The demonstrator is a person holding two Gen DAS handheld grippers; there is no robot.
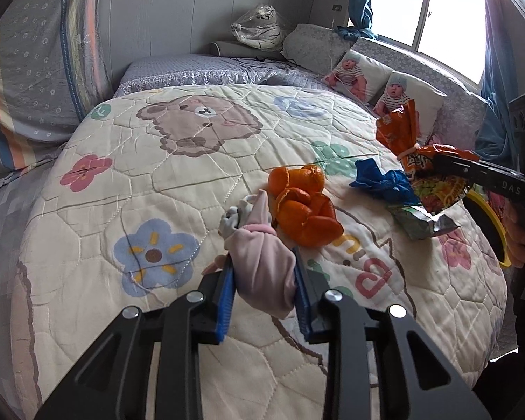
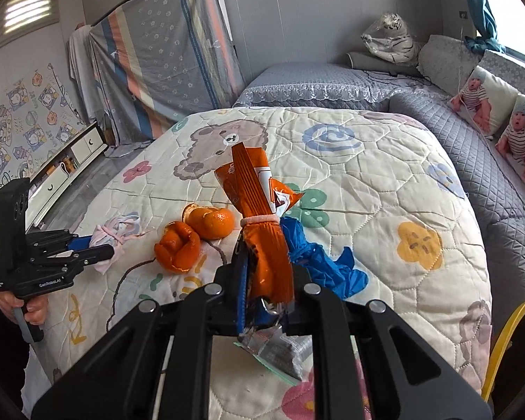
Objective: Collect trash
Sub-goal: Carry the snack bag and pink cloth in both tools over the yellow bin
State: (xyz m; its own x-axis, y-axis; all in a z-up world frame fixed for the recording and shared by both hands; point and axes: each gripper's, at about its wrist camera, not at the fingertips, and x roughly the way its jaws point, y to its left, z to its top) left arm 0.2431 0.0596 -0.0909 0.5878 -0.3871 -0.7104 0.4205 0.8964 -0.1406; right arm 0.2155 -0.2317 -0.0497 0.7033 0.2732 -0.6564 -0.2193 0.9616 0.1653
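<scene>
Left gripper (image 1: 264, 273) clamped on a pink cloth bundle (image 1: 262, 262), low centre of the left wrist view, raised just off the quilt (image 1: 98, 210). Right gripper (image 2: 264, 280) pinched on an orange snack bag (image 2: 262, 217) (tied with a pale band), centre of the right wrist view. Orange peels (image 1: 302, 206) mid-frame on the quilt, blue wrapper (image 1: 385, 182) just right of them, silver wrapper (image 1: 420, 222) beside it.
</scene>
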